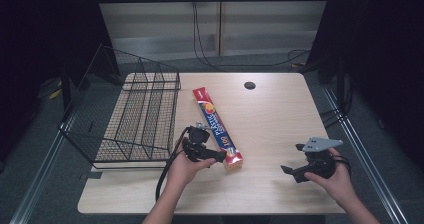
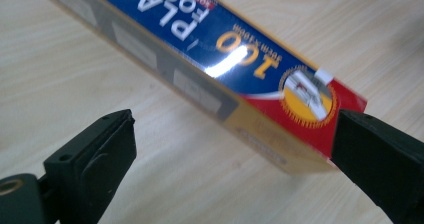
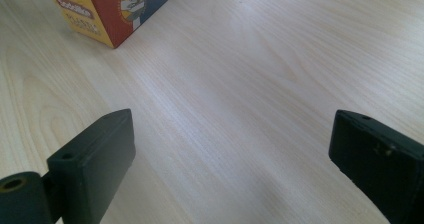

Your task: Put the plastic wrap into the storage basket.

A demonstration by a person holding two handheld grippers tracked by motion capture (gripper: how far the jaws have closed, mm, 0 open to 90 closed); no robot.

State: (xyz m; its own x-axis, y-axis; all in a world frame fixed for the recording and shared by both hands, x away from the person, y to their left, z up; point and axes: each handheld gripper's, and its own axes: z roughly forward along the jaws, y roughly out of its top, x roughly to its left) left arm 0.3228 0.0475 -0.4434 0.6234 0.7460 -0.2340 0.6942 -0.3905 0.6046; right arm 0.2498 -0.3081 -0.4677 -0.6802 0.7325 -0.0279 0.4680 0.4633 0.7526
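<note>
Take the box (image 1: 218, 128) as your landmark. To its right you have bare table (image 1: 280, 119) all the way to the edge, with room to pass. To its left the wire basket (image 1: 135, 114) stands near, leaving you a narrow lane. Beyond its far end, the tabletop is free.

Two black handheld grippers are seen, each carried in a bare hand with the forearm uncovered. The left gripper (image 1: 220, 157) is built of matte black blocks, a small metal fitting is set on top of it, and a black cable trails from it. The right gripper (image 1: 287, 170) is topped by a grey three-cornered plate pierced by small holes. In both gripper views, blocky black jaws with chamfered edges are shown, and a brass-ringed hole is set beside one jaw.
</note>
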